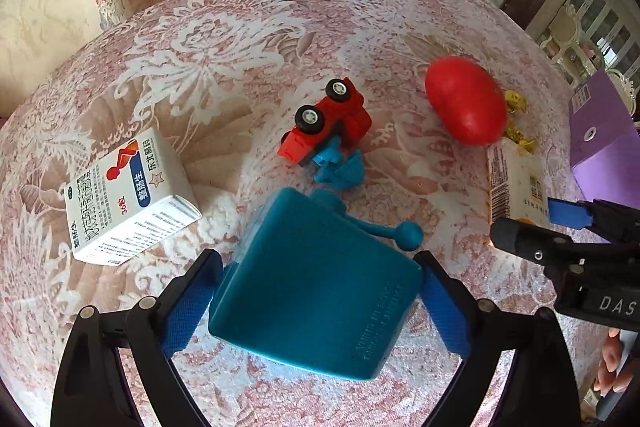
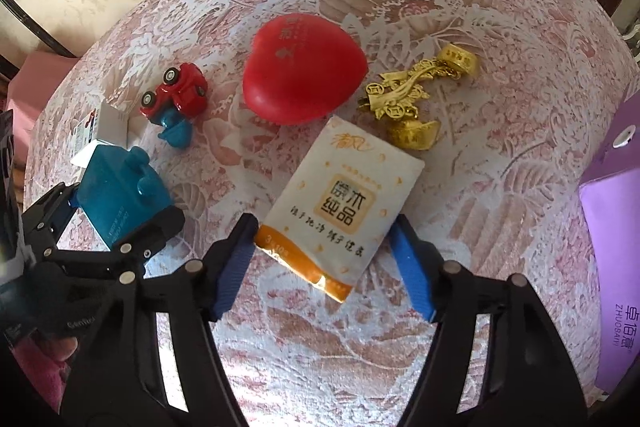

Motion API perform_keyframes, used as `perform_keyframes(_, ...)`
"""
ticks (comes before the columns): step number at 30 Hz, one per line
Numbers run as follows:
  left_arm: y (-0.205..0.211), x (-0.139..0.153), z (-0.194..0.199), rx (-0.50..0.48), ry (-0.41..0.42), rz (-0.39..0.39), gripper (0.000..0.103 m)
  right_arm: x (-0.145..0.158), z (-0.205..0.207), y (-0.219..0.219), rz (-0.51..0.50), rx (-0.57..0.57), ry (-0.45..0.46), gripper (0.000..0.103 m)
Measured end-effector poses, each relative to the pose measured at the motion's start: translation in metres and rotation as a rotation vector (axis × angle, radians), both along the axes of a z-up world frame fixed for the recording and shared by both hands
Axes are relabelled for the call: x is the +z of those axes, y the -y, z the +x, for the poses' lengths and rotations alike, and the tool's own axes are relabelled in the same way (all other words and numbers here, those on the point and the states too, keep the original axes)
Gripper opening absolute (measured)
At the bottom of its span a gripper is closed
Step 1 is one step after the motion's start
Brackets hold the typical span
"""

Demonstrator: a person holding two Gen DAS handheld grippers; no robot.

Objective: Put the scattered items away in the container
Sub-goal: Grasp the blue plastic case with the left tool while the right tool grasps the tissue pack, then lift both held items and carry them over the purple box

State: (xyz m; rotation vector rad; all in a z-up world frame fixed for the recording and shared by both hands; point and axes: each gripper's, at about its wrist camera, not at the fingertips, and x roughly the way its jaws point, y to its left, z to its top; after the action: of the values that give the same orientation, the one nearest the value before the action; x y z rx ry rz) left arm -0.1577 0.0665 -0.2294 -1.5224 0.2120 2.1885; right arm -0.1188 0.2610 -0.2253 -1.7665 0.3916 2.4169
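Purple box [image 2: 612,247], your container, sat at the cloth's right edge, its inside hidden from view. Your left gripper [image 1: 316,303] straddled the teal block [image 1: 316,291], pads touching; your right gripper [image 2: 328,263] bracketed the tissue pack [image 2: 340,203], not quite clamped.

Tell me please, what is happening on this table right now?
A person works two handheld grippers over a lace-covered table. The left gripper straddles a teal toy block, the right gripper a white tissue packet; neither looks lifted. A red heart, toy truck, gold ornament and medicine box lie scattered. A purple box waits at the edge.
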Motion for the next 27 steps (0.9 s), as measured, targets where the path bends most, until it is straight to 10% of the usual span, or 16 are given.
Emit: perform_keyframes(27,-0.008,0.02,0.018,0.044,-0.049,-0.03,0.096,0.019,0.019,-0.006,0.019,0.062,-0.035,0.069)
